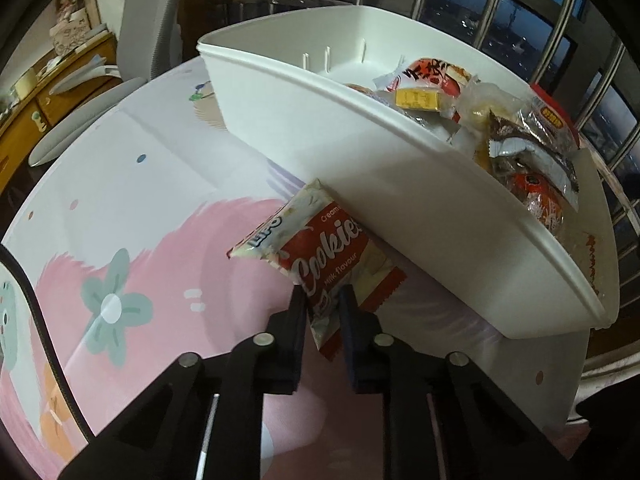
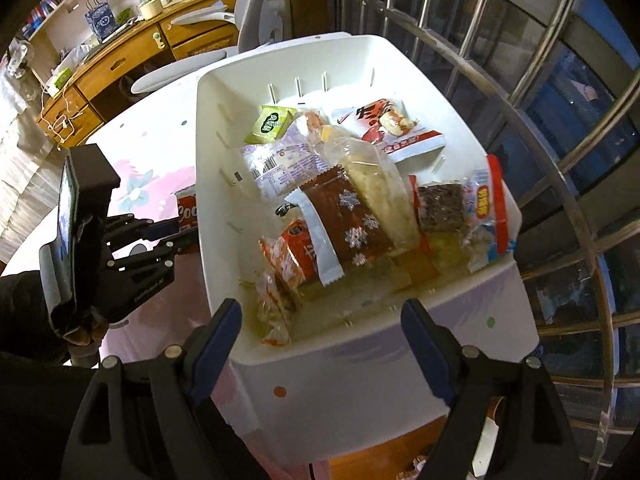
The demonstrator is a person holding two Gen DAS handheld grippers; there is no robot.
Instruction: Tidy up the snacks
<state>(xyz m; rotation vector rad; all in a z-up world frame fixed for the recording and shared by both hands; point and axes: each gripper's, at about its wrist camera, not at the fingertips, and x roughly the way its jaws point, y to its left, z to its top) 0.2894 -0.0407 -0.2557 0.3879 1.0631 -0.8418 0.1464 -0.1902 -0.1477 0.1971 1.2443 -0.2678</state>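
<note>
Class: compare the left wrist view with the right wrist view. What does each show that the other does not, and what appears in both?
Left wrist only: the left gripper up close, shut on the cookie packet, whose full label is readable. Right wrist only: the open right gripper, the green packet and the bin's whole floor. Both: the white bin of snacks, the cookie packet beside it, and the floral tablecloth.

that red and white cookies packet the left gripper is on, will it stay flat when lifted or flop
The cookies packet is a thin foil-type wrapper pinched at one corner by the left gripper, so its far end will probably sag or swing. It looks small and likely light. The glossy film could slip between the pads, and the biscuits inside may crack if squeezed hard.
</note>
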